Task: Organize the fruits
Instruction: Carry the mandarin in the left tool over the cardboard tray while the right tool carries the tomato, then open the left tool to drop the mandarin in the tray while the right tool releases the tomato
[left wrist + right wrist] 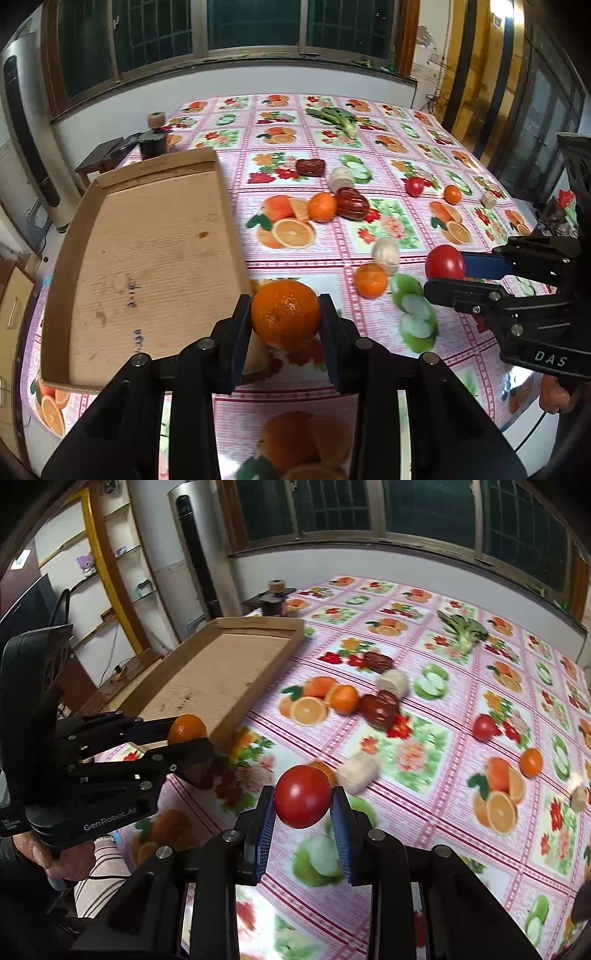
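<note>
We are looking at a table (pixel 369 258) wearing a pink fruit-print cloth. Lying on it are a shallow cardboard tray (pixel 147 266), loose oranges (pixel 322 207), small tomatoes (pixel 414 185), dark red peppers (pixel 352 203), pale mushrooms (pixel 385 251) and leafy greens (pixel 334 117).

Both wrist views low, forward, sharing cardboard tray (pixel 147 258)

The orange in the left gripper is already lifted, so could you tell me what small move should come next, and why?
Probably carry the left gripper leftward over the cardboard tray and release there: the orange is clamped just beside the tray's near wall, and nothing lies inside yet. The right gripper holds a tomato.
</note>
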`<state>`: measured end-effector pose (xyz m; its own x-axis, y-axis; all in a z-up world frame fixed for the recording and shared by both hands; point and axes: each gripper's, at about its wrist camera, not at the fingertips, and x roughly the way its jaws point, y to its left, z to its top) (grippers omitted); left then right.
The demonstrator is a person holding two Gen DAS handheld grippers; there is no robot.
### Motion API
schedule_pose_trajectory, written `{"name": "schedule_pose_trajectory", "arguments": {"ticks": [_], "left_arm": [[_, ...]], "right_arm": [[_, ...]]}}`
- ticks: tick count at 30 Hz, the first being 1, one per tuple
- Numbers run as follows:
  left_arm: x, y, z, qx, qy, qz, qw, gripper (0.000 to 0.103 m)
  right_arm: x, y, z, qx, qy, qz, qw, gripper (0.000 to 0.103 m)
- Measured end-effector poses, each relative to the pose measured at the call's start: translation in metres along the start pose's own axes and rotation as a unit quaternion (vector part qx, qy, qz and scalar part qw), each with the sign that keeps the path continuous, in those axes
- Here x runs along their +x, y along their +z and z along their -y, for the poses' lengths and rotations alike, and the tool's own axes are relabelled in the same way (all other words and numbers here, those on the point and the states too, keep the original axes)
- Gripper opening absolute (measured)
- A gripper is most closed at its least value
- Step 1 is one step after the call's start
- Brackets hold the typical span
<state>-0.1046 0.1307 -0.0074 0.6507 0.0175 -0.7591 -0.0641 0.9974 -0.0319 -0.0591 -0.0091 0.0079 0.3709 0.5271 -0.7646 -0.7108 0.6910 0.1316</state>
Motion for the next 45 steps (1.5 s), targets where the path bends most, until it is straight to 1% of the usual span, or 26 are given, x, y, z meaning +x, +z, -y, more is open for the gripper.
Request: {"name": "schedule_pose_trajectory", "arguments": {"ticks": [7, 13, 18, 21, 25, 31, 34, 40, 42, 45], "left_arm": [[0.002, -0.003, -0.023, -0.02, 0.011, -0.003, 0.9997, 0.033], [-0.002, -0.004, -0.041, -0.032, 0.019, 0.001, 0.9993, 0.033], [-0.004, -0.005, -0.069, -0.051, 0.033, 0.001, 0.9981, 0.033], [-0.006, -0.007, -0.09, -0.066, 0.046, 0.0, 0.9968, 0.033], [-0.005, -0.011, -0.117, -0.083, 0.064, -0.007, 0.9944, 0.033], [0.008, -0.017, -0.139, -0.096, 0.069, -0.031, 0.9925, 0.033], [0.014, -0.019, -0.142, -0.096, 0.063, -0.042, 0.9925, 0.033], [0.023, -0.024, -0.146, -0.089, 0.057, -0.063, 0.9924, 0.033], [0.027, -0.026, -0.147, -0.087, 0.059, -0.07, 0.992, 0.033], [0.027, -0.027, -0.146, -0.08, 0.063, -0.068, 0.9925, 0.033]], "right_arm": [[0.012, 0.011, -0.02, -0.014, 0.018, -0.001, 1.0, 0.03], [0.022, 0.022, -0.037, -0.029, 0.035, -0.005, 0.999, 0.03], [0.032, 0.035, -0.059, -0.048, 0.058, -0.006, 0.997, 0.03], [0.045, 0.046, -0.075, -0.063, 0.077, -0.011, 0.995, 0.03], [0.073, 0.056, -0.102, -0.087, 0.1, -0.033, 0.991, 0.03], [0.114, 0.064, -0.129, -0.122, 0.105, -0.075, 0.984, 0.03], [0.129, 0.066, -0.136, -0.136, 0.107, -0.092, 0.981, 0.03], [0.146, 0.063, -0.142, -0.16, 0.109, -0.123, 0.973, 0.03], [0.149, 0.064, -0.14, -0.155, 0.114, -0.125, 0.973, 0.03], [0.153, 0.066, -0.138, -0.15, 0.115, -0.126, 0.974, 0.033]]}}
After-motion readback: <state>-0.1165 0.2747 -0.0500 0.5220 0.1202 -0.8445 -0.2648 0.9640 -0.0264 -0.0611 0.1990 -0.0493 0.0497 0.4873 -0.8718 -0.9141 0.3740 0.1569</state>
